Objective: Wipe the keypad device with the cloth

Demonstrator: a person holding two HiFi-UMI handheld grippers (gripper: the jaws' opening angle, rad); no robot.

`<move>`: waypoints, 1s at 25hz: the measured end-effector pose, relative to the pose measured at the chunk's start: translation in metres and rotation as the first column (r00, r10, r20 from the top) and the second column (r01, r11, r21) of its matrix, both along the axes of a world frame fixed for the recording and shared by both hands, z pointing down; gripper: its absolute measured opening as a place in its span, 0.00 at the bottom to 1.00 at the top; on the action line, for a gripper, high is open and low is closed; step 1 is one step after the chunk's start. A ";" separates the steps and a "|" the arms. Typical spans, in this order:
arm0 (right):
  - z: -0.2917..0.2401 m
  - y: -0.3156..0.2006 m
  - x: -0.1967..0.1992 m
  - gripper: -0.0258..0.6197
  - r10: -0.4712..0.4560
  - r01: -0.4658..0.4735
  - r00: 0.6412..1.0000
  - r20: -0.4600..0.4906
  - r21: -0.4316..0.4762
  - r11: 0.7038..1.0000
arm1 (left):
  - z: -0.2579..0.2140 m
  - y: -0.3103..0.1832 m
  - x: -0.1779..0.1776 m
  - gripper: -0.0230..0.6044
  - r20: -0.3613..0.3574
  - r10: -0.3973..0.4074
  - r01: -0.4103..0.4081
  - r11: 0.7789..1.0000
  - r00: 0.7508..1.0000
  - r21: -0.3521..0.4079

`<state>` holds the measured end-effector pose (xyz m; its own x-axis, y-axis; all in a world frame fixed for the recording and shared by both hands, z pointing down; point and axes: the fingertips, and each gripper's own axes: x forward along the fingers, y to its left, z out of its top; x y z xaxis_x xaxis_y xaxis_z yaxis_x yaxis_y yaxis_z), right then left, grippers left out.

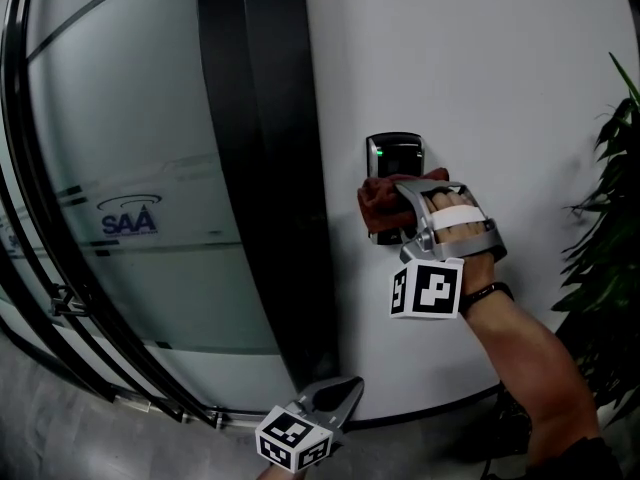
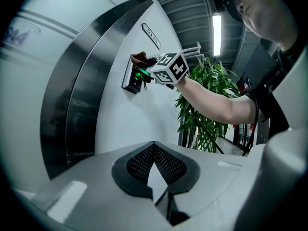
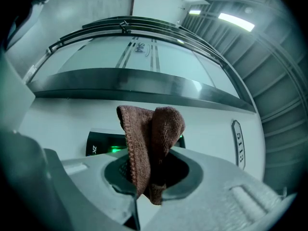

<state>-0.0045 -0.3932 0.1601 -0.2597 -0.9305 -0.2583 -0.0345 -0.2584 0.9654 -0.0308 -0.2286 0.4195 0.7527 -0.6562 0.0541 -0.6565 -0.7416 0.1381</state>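
Note:
A black keypad device [image 1: 393,155] with a green light is mounted on the white wall. My right gripper [image 1: 404,196] is shut on a brown cloth [image 1: 383,197], which lies against the device's lower part. In the right gripper view the folded cloth [image 3: 150,148] stands up between the jaws, hiding the middle of the device [image 3: 100,145] behind it. My left gripper [image 1: 345,391] hangs low near the floor, well below the device, shut and empty. From the left gripper view the device [image 2: 133,78] and cloth [image 2: 140,58] show far off beside the right gripper's marker cube [image 2: 169,69].
A dark vertical door frame [image 1: 265,168] and curved glass door [image 1: 120,198] lie left of the device. A green potted plant [image 1: 610,238] stands at the right. A small number plate [image 3: 237,143] sits on the wall beyond the device.

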 end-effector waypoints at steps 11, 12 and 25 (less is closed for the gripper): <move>0.027 0.000 0.000 0.12 -0.002 0.002 1.000 0.012 -0.048 0.999 | 0.001 0.005 -0.004 0.06 0.003 -0.008 0.008 1.000 1.000 -0.007; 0.029 0.000 0.000 0.12 -0.002 0.002 1.000 0.010 -0.050 0.999 | 0.001 0.004 -0.004 0.06 0.003 -0.008 0.008 1.000 1.000 -0.006; 0.068 -0.002 0.001 0.12 0.004 -0.005 1.000 -0.012 -0.106 0.994 | 0.001 0.008 -0.001 0.06 0.009 0.002 -0.002 1.000 1.000 -0.004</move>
